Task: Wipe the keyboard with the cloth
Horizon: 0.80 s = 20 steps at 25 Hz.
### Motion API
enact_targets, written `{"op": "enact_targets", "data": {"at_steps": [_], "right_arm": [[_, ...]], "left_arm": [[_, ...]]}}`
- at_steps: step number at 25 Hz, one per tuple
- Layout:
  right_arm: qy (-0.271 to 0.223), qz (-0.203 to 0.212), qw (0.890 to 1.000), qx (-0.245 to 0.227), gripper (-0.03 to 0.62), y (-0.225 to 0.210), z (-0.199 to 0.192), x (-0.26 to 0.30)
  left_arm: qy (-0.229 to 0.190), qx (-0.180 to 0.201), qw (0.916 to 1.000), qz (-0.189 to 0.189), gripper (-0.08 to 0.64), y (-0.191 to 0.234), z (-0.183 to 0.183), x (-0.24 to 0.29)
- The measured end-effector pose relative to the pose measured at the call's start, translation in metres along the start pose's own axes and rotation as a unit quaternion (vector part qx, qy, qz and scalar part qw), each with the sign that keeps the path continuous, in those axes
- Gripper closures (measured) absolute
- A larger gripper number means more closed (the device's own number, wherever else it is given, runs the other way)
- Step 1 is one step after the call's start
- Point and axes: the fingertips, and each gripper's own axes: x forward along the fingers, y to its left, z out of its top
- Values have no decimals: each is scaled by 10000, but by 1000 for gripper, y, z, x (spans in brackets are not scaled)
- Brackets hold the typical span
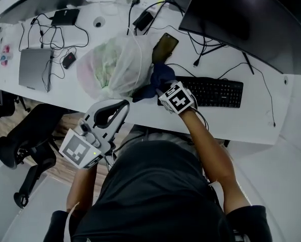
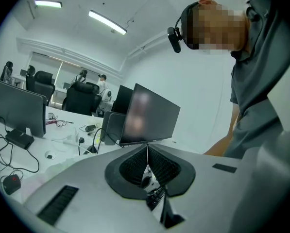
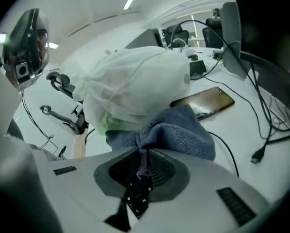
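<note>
While the right claw (image 3: 142, 155) is pinching a fold of the blue cloth (image 3: 181, 132) between its nearly closed jaws, the rest of the cloth is bunching up just ahead of it, near the centre of the head view. There the cloth is sitting at the left end of the black keyboard (image 1: 216, 92), which is lying on the white desk (image 1: 251, 120) right of centre. Just left of the cloth a white plastic bag (image 1: 115, 64) is bulging upward, and a dark phone (image 1: 165, 46) is lying just above the cloth. A black monitor (image 1: 241, 19) is filling the upper right corner. The left claw (image 2: 147, 152) is hovering at the desk's near edge, lower left of centre in the head view, its jaws pressing together with nothing between them. A closed grey laptop (image 1: 35, 68) is resting at the far left.
</note>
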Motion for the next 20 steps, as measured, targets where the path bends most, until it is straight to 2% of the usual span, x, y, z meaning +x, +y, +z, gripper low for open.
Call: {"op": "enact_targets", "data": {"at_steps": [2, 3, 6, 8, 10, 12, 13, 15, 17, 20], "right_arm": [[76, -197, 9988, 451, 546, -23, -28, -19], [104, -438, 9963, 728, 546, -41, -50, -39], [383, -1358, 9781, 1533, 546, -97, -125, -101], [480, -1627, 9707, 1700, 546, -103, -139, -117], [283, -1285, 9808, 1439, 549, -72, -110, -98], [97, -545, 9934, 1006, 549, -23, -68, -54], [117, -235, 9968, 752, 549, -2, -53, -32], [235, 46, 9987, 441, 549, 16, -41, -11], [328, -14, 9973, 650, 549, 1, -61, -22], [552, -712, 9860, 1405, 549, -57, -134, -80]], "left_arm": [[14, 11, 10000, 32, 555, 2, 0, -5], [25, -16, 10000, 62, 555, 5, -2, -8], [44, -163, 9998, 122, 555, 17, -9, -14], [41, -223, 9997, 94, 555, 20, -13, -13], [34, -222, 9997, 5, 555, 18, -13, -9], [33, -167, 9998, -110, 555, 14, -8, -2], [46, -124, 9998, -163, 555, 11, -6, 1], [86, -21, 9997, -245, 555, 6, 0, 5], [122, 45, 9996, -253, 555, 4, 1, 4], [170, -15, 9997, -170, 555, 10, -4, 1]]}}
